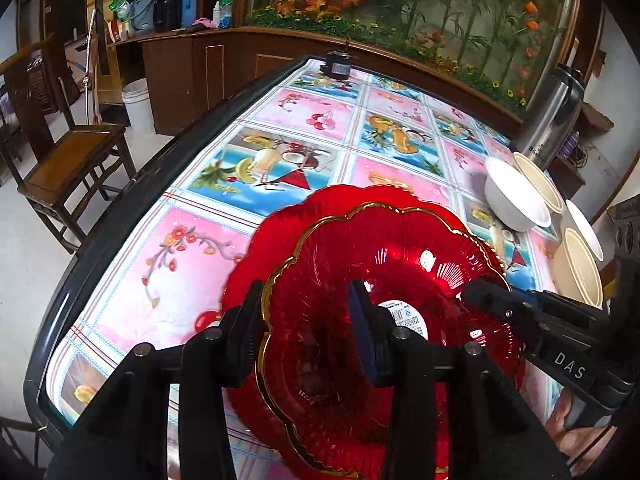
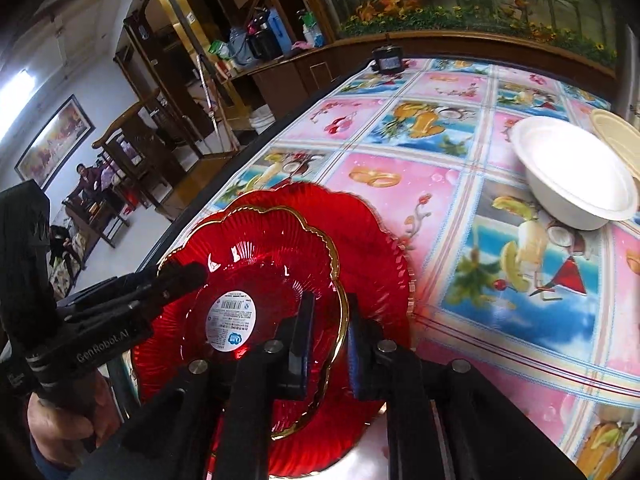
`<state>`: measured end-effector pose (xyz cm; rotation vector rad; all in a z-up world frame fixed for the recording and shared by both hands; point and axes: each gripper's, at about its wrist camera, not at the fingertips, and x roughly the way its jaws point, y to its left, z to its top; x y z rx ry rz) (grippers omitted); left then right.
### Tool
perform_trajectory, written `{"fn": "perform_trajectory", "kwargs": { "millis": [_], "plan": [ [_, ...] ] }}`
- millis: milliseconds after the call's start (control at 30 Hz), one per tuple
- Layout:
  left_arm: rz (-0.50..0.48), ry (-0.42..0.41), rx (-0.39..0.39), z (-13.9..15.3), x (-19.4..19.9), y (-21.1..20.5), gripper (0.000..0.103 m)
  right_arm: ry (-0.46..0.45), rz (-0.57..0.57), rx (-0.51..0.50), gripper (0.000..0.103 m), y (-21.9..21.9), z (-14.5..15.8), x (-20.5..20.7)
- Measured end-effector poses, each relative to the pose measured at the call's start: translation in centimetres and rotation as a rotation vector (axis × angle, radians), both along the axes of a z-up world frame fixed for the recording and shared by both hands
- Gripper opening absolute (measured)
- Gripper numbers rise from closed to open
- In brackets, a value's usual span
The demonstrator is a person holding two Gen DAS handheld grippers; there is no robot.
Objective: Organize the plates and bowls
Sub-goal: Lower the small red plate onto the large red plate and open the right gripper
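A gold-rimmed red glass plate (image 1: 400,276) (image 2: 264,264) lies on a larger red plate (image 1: 280,220) (image 2: 372,232) on the table. My left gripper (image 1: 308,316) (image 2: 176,276) straddles the gold-rimmed plate's left rim, fingers wide apart. My right gripper (image 2: 326,340) (image 1: 480,296) stands narrowly around its right rim, one finger each side; contact is unclear. A white bowl (image 1: 516,200) (image 2: 576,172) and several cream bowls (image 1: 580,268) (image 2: 618,136) stand at the right.
The table carries a fruit-patterned cloth (image 1: 304,120) (image 2: 500,300) with a dark edge. A small black device (image 1: 336,66) (image 2: 388,60) sits at the far edge. A steel flask (image 1: 552,120) stands behind the bowls. Wooden chairs (image 1: 60,152) stand left of the table.
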<state>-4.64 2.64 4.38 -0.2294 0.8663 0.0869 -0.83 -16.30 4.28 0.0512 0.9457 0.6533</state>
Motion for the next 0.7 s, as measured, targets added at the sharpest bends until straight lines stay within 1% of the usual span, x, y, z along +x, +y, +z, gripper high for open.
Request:
{"fn": "perform_trajectory", "kwargs": {
  "millis": [100,367,500,633,700],
  "plan": [
    [-0.009,0.007,0.006,-0.1,0.3,-0.4,0.038,-0.003,-0.012,0.007,0.013,-0.7,0.1,0.1],
    [-0.027,0.046,0.030,-1.2,1.1,-1.7,0.038,-0.027,-0.038,-0.027,0.013,-1.5,0.2,0.2],
    [-0.025,0.049,0.063,-1.4,1.1,-2.1,0.038,-0.045,-0.037,-0.043,0.013,-1.7,0.2,0.1],
    [-0.022,0.044,0.070,-1.4,1.0,-2.1,0.038,-0.075,-0.033,-0.064,0.013,-1.4,0.4,-0.1],
    [-0.025,0.046,0.080,-1.5,0.9,-2.2,0.041,-0.087,-0.027,-0.070,0.013,-1.3,0.4,-0.2]
  ]
}}
